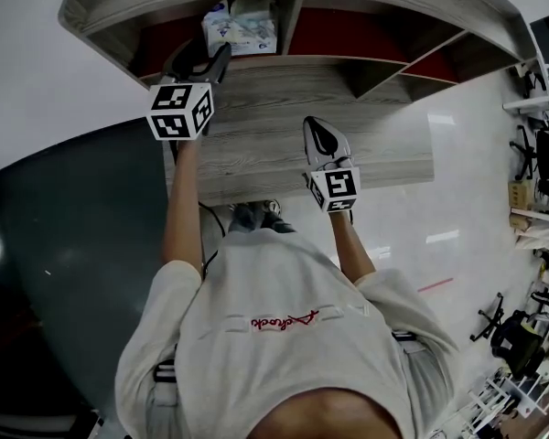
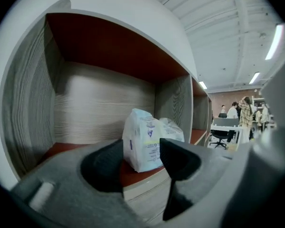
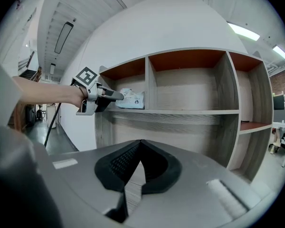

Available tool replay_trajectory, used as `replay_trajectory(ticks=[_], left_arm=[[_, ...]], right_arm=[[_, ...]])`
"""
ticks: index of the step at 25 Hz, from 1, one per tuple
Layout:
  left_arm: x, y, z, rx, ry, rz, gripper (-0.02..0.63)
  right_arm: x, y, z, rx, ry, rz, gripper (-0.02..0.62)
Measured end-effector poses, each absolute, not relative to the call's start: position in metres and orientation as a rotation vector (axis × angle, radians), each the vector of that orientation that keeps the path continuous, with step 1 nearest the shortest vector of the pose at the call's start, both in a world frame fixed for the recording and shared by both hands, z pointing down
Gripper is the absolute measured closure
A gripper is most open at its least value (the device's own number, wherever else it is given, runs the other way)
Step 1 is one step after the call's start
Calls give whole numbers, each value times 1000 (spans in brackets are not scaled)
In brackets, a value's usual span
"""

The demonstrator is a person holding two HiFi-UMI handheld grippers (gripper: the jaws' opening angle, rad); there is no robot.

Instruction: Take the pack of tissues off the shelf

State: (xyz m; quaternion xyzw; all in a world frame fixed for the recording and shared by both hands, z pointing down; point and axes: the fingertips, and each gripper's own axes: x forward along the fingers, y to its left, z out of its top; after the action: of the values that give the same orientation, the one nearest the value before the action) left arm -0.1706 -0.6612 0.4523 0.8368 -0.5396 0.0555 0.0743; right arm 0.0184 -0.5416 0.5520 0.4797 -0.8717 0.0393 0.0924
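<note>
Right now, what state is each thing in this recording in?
pack of tissues: upright on the shelf, in the leftmost compartment, not gripped.
left gripper: open, lined up on the pack.
right gripper: shut, empty, held back from the shelf.

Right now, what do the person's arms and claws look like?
Left claw and right claw: grey bodies, black pads, white cubes bearing black square markers. White short-sleeved T-shirt with red script; dark cable under the left claw.
</note>
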Motion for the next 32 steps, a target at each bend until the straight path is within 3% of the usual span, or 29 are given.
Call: replay_trajectory(ticks=[6,10,32], left_arm=[[-168,-665,457,2498,-1633,217,526],[-173,-662,453,2500,-1676,194,601],[-192,-582,438,2431,-1856,30,604]], right_arm=[[28,-543,552,1440,-2578,117,589],[26,-542,551,1438,-2579,116,589],[28,-540,523,1360,-2693,40,589]])
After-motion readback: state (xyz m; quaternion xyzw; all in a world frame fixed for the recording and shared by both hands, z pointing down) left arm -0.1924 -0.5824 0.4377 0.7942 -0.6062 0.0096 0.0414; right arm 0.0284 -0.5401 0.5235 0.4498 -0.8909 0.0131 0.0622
